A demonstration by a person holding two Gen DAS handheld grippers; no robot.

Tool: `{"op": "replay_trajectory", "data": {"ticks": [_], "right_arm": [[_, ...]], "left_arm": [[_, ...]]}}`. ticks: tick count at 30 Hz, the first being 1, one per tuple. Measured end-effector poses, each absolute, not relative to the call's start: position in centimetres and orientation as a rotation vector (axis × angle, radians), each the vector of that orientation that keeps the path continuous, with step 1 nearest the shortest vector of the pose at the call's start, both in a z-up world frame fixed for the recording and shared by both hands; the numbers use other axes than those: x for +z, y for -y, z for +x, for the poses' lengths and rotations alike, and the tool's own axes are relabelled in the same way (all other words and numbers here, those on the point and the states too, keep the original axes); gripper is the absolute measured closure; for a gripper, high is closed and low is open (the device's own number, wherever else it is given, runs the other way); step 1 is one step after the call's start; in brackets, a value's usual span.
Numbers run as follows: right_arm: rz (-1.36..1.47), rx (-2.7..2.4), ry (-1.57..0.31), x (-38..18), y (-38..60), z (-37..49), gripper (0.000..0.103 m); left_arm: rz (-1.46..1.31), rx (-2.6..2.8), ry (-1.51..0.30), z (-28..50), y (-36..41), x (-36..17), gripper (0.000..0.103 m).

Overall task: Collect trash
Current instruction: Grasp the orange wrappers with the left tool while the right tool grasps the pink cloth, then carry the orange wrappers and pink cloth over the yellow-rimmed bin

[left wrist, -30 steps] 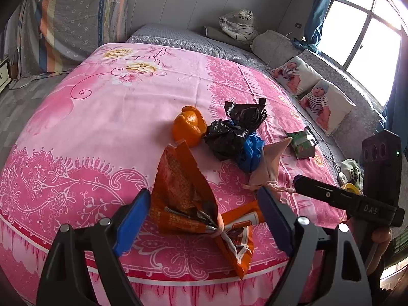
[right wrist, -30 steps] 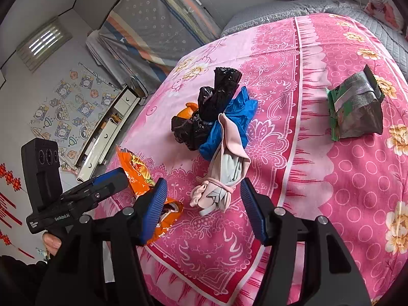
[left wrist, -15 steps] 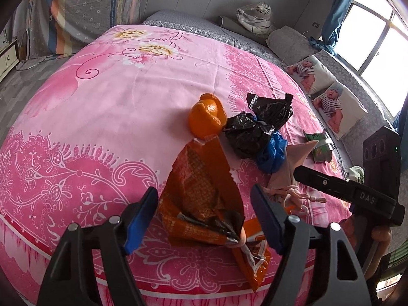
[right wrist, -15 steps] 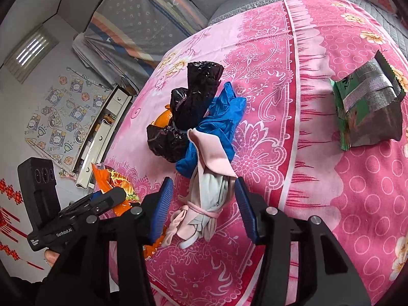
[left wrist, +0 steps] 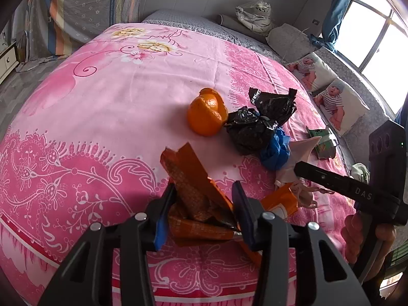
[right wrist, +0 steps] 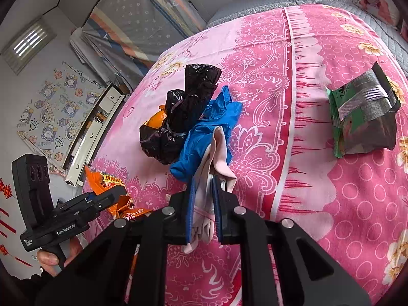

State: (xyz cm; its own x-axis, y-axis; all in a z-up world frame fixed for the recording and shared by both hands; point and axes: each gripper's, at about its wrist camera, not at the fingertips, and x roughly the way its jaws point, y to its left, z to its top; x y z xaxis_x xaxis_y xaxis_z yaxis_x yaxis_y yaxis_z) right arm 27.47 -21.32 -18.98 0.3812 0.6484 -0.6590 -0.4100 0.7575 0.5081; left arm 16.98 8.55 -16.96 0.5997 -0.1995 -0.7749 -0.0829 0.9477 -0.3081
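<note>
My left gripper (left wrist: pixel 204 199) is shut on an orange snack wrapper (left wrist: pixel 193 191) near the front edge of the pink bedspread (left wrist: pixel 114 97). My right gripper (right wrist: pixel 204 186) is shut on a pale pink bag (right wrist: pixel 216 153) that lies beside a blue plastic bag (right wrist: pixel 204 132). A knotted black bag (right wrist: pixel 183 117) touches the blue one. An orange peel (left wrist: pixel 206 114) sits just left of the black bag. A green and silver packet (right wrist: pixel 362 117) lies apart at the right. The right gripper also shows in the left wrist view (left wrist: pixel 295 169), the left in the right wrist view (right wrist: pixel 122 191).
Pillows with baby prints (left wrist: pixel 331 97) and a window lie along the bed's right side. A folded striped quilt (left wrist: pixel 84 12) stands behind the bed. A white drawer unit (right wrist: pixel 91 132) sits on the floor at the left.
Both grippers moved forward and closed: the left onto the orange wrapper, the right onto the pale pink bag.
</note>
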Motion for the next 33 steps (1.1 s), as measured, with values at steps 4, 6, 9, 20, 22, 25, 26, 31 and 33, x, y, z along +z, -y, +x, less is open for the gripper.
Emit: {"op": "replay_trajectory", "data": {"ticks": [4,6,9,20,22,25,26,31,33], "right_arm": [[0.276,0.69,-0.945,-18.7,21.5,27.3,0.096],[0.285,0.689,-0.934,-18.5,21.8,27.3,0.097],[0.305,0.684,-0.921,-18.2,22.4,27.2,0.097],[0.392,0.711,-0.841,-15.8,25.4,25.4,0.097],[0.417,0.722,-0.818,-15.1,26.2,24.7,0.097],[0.44,0.729,-0.776,-13.9,27.4,23.4,0.097],[0.444,0.729,-0.761,-13.5,27.9,22.9,0.097],[0.456,0.695,-0.697,-11.9,30.4,20.5,0.097],[0.461,0.674,-0.673,-11.3,31.6,19.7,0.097]], "left_arm": [[-0.346,-0.081,-0.924,16.8,-8.8,-16.8,0.067],[-0.351,-0.089,-0.922,16.7,-8.8,-16.8,0.07],[-0.361,-0.099,-0.918,16.5,-8.8,-16.6,0.071],[-0.311,-0.124,-0.837,13.6,-8.3,-13.5,0.072],[-0.298,-0.118,-0.81,13.2,-8.2,-12.7,0.072],[-0.271,-0.106,-0.768,12.7,-8.1,-11.6,0.072],[-0.263,-0.105,-0.759,12.6,-8.0,-11.3,0.072],[-0.237,-0.14,-0.74,12.8,-6.5,-10.4,0.072],[-0.217,-0.159,-0.73,13.1,-5.5,-10.0,0.072]]}}
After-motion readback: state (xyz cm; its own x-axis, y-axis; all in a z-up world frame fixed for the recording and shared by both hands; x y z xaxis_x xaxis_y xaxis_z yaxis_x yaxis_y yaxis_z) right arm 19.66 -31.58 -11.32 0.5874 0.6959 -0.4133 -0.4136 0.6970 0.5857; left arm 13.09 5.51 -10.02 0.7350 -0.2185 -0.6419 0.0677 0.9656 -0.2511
